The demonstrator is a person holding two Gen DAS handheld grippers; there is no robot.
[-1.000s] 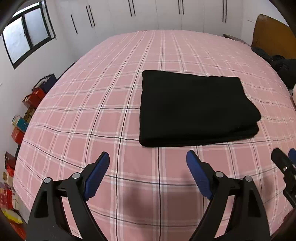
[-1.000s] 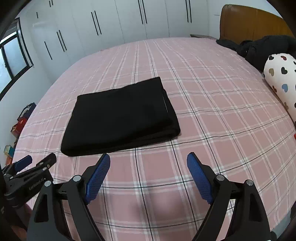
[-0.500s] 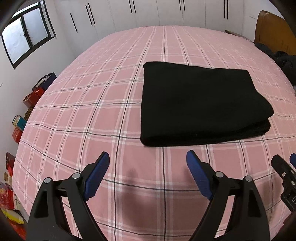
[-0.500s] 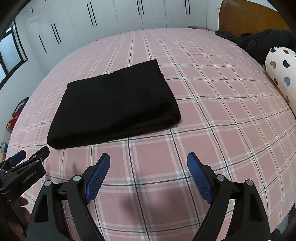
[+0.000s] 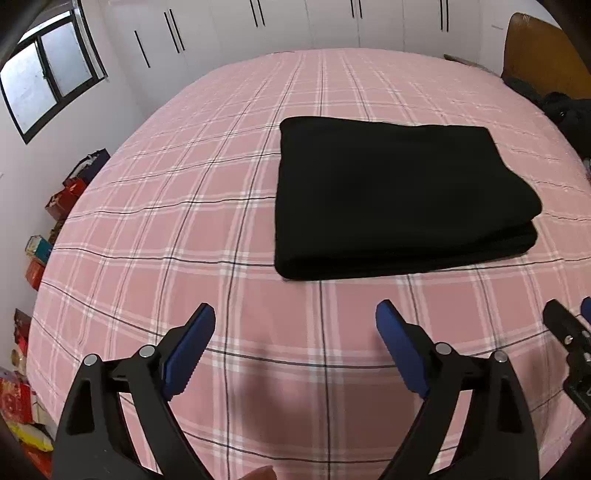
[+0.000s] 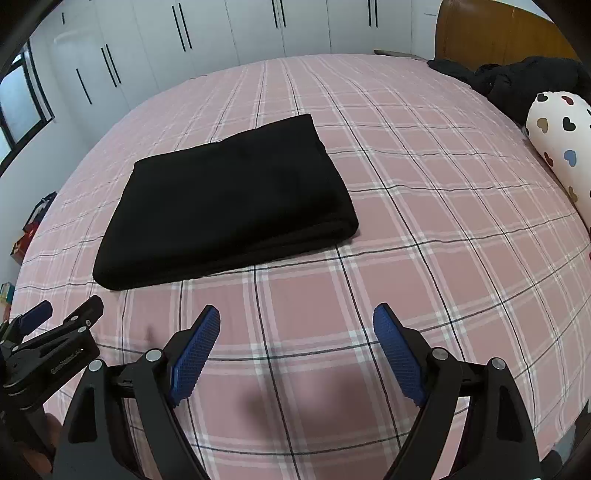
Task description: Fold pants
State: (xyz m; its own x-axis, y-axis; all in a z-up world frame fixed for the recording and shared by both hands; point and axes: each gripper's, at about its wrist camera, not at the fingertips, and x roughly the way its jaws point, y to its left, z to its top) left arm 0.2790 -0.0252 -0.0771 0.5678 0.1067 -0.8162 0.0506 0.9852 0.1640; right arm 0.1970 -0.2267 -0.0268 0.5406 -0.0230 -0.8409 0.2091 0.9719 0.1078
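Observation:
The black pants (image 5: 399,195) lie folded into a neat rectangle on the pink plaid bed (image 5: 184,236). They also show in the right wrist view (image 6: 229,206). My left gripper (image 5: 295,317) is open and empty, held above the bedspread short of the pants' near edge. My right gripper (image 6: 296,317) is open and empty too, near the pants' front right corner. The right gripper's tip shows at the right edge of the left wrist view (image 5: 565,332); the left gripper shows at the lower left of the right wrist view (image 6: 55,343).
A heart-print pillow (image 6: 557,144) and dark clothes (image 6: 517,81) lie at the bed's right by a wooden headboard (image 6: 491,33). White wardrobes (image 5: 295,26) stand beyond the bed. Boxes and bags (image 5: 55,206) line the floor at left under a window (image 5: 48,85).
Both grippers have shifted slightly over the bed, so the pants sit a little differently in each view. The pants have not moved and both grippers stay open.

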